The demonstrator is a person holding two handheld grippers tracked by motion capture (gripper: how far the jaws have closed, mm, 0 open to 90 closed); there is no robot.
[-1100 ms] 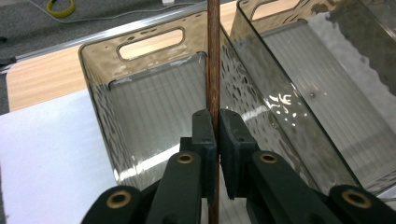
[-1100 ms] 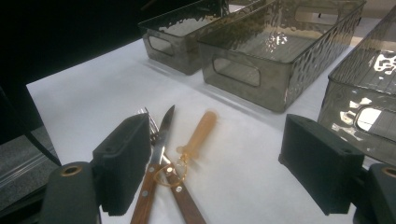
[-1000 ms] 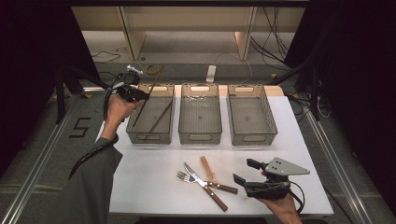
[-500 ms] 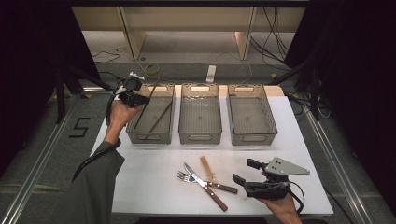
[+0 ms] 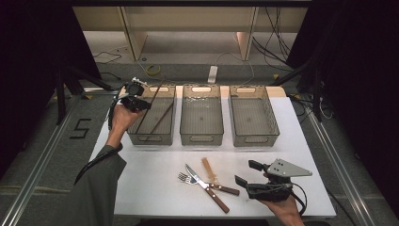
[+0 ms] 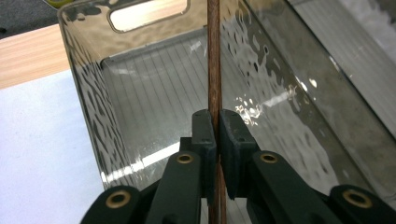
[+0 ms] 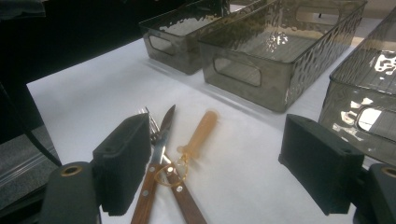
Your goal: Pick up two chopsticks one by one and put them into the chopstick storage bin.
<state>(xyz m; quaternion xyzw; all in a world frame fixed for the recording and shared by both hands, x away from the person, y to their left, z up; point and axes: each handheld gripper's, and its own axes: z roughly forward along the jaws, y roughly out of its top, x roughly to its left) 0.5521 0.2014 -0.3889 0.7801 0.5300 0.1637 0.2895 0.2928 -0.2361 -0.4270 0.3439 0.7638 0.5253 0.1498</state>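
Chopstick (image 6: 214,56) ends beyond frame edges; fork (image 7: 150,122) mostly behind the jaws.

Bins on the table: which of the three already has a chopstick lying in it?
The left bin, beside the left hand-held gripper. One chopstick lies inside; the middle bin and right bin look empty.

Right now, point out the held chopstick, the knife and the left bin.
Chopstick (image 6: 214,56), left gripper view, on its shaft above the fingers.
Knife (image 5: 196,177), high view, on its blade.
Left bin (image 5: 150,140), high view, on its near wall.
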